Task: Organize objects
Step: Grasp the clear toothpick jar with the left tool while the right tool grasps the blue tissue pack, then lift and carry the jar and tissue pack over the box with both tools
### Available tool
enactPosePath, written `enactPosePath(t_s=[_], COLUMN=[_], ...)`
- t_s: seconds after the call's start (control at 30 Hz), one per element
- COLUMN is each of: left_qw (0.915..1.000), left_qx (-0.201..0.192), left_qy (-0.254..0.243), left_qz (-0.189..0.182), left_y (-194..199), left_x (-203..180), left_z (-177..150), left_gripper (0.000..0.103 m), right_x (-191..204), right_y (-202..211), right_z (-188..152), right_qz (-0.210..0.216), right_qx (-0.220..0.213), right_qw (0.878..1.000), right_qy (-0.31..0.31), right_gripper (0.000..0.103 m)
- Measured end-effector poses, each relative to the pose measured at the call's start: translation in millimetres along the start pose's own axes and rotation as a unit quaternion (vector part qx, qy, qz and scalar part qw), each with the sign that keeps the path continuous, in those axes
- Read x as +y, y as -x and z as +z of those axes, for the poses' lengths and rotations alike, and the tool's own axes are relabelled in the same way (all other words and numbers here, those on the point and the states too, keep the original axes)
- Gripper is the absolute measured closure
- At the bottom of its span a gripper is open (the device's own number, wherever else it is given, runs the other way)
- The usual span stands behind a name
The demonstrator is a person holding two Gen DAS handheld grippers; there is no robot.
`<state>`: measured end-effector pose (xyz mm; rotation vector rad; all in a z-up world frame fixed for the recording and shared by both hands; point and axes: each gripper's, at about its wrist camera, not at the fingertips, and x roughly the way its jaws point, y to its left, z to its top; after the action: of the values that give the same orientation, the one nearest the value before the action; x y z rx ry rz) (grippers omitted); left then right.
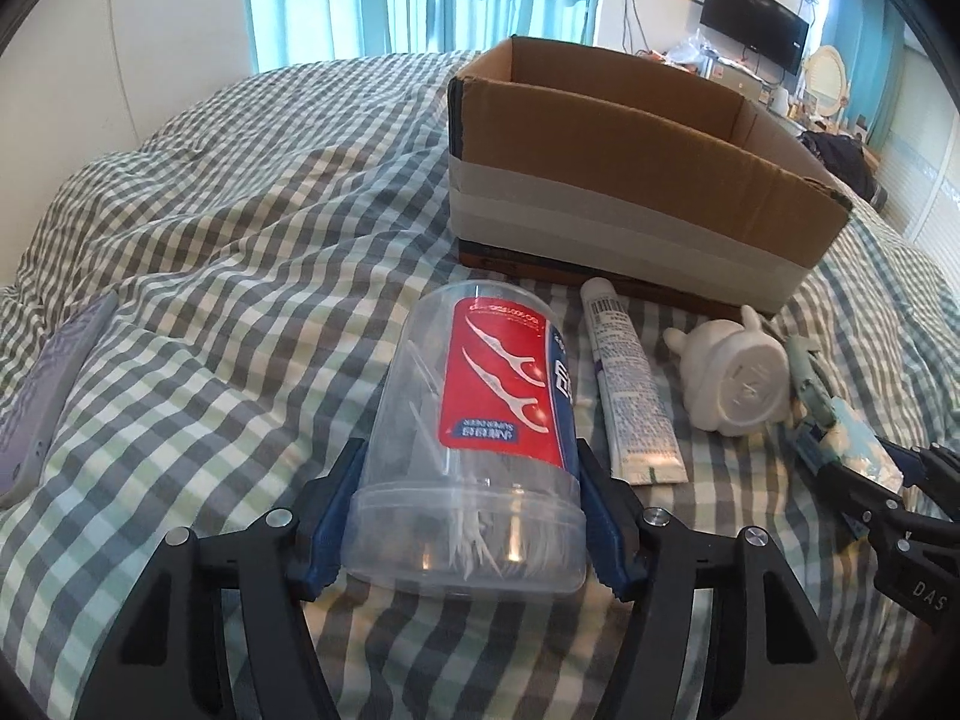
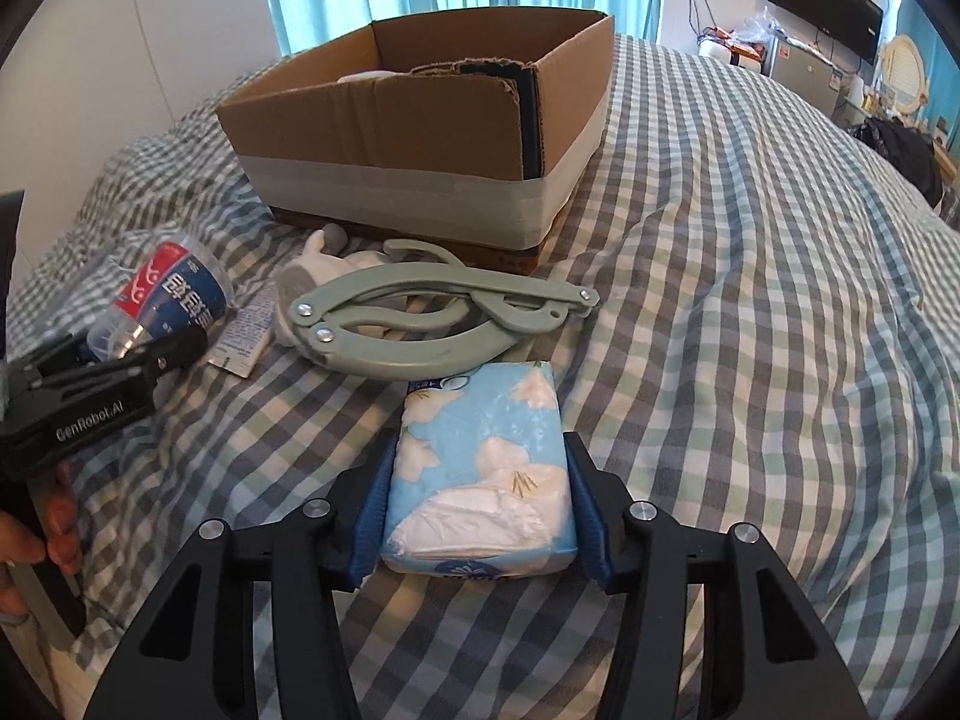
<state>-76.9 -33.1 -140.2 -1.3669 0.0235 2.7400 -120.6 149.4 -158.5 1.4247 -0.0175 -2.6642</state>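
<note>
My left gripper (image 1: 471, 516) is shut on a clear plastic jar of floss picks (image 1: 480, 420) with a red and blue label, lying on the checked bedspread; the jar also shows in the right wrist view (image 2: 162, 300). My right gripper (image 2: 480, 510) is shut on a blue tissue pack (image 2: 480, 468) with white flowers, which also shows in the left wrist view (image 1: 864, 450). An open cardboard box (image 1: 630, 180) with grey tape stands beyond both, and it also shows in the right wrist view (image 2: 420, 138).
A white tube (image 1: 630, 384), a white ceramic figurine (image 1: 735, 378) and a folded pale green hanger (image 2: 432, 318) lie between the grippers and the box. The box holds a dark flat item and something white. A grey object (image 1: 42, 384) lies at far left.
</note>
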Motion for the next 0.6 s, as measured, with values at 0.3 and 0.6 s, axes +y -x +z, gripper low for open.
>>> enactPosePath(t_s=[0.3, 0.6], left_qw=[0.9997, 0.9993], left_qx=[-0.020, -0.033], left_qy=[0.015, -0.003], left_qz=[0.000, -0.018], left_y=[26.3, 47.8], left_x=[-3.0, -23.2], left_z=[-4.9, -6.0], left_gripper=[0.038, 0.038], right_x=[-2.1, -4.1], right_y=[27.1, 56.2], right_z=[-8.6, -12.2], right_qz=[0.009, 0.006], right_qx=[-0.015, -0.040], right_qw=[1.000, 0.999], right_qy=[0.001, -0.002], right_gripper=[0.052, 0.052])
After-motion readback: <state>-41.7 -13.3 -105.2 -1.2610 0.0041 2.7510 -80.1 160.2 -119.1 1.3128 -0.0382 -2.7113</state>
